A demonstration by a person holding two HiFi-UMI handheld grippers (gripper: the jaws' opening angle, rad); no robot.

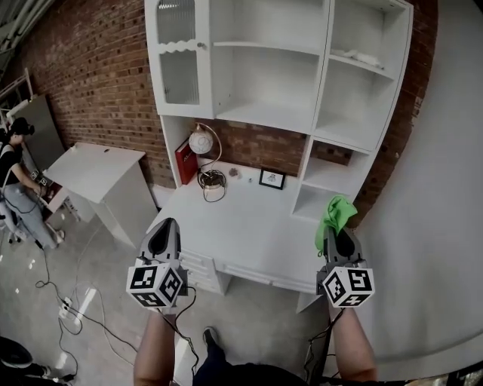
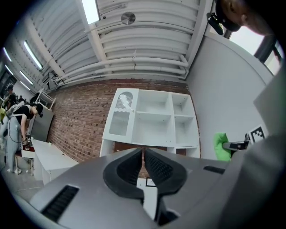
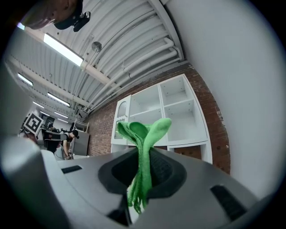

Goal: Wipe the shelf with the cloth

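My right tool (image 3: 144, 169) pinches the bunched middle of the soft, light green cloth (image 3: 146, 134), a secure hold I judge, while my left tool (image 2: 143, 163) is closed on nothing.

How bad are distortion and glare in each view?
Head view: mild barrel bend, the white shelf unit bows at its edges, light even, no glare. Left gripper view: strong fisheye, black corners, ceiling strip light blown out. Right gripper view: same fisheye; green cloth in the right gripper reads sharp.
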